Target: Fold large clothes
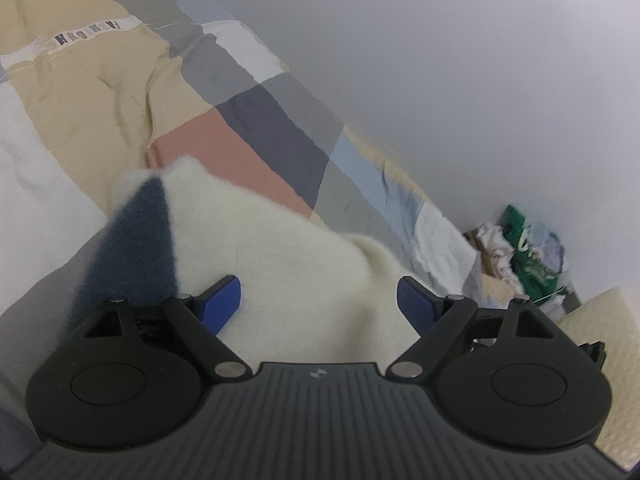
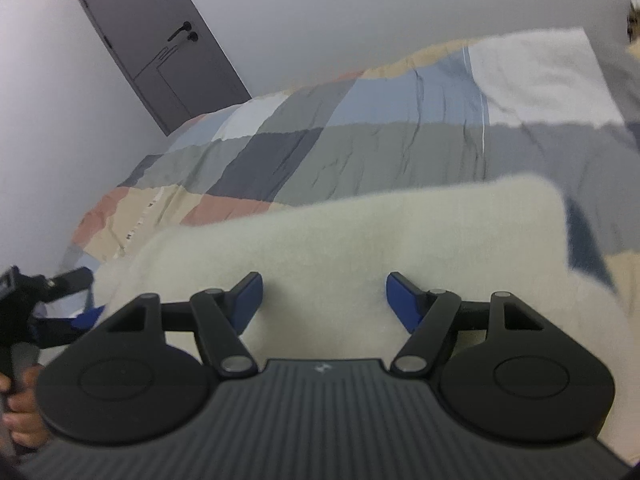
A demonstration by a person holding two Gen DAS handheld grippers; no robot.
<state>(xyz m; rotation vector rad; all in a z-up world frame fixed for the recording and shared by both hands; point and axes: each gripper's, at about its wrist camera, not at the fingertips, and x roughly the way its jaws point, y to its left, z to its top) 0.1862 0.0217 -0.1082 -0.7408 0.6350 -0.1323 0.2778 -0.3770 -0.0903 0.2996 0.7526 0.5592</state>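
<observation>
Left gripper (image 1: 320,300): blue fingers spread wide apart, nothing pinched between them; their tips sit over the fleece, and whether they touch it is hard to tell.
Fleece garment (image 1: 280,248): cream and fuzzy, with a dark blue patch (image 1: 132,240) at its left; it lies on the bed right in front of both grippers. Its near part is hidden under the gripper bodies in both views.
Patchwork duvet (image 1: 260,120): beige, pink, grey, navy and pale blue blocks, wrinkled, running off the frame top left.
Printed strip (image 1: 86,34): white band with dark letters, too blurred to read.
Clutter pile (image 1: 520,248): green and white items by the wall at the bed's far end, too small to identify.
Door (image 2: 160,44): dark grey, with a black handle, shut, cut by the frame's top edge.
Right gripper (image 2: 322,300): fingers likewise held wide, empty, above the fleece's cream surface.
Garment's far edge: probably a fold, softly blurred.
</observation>
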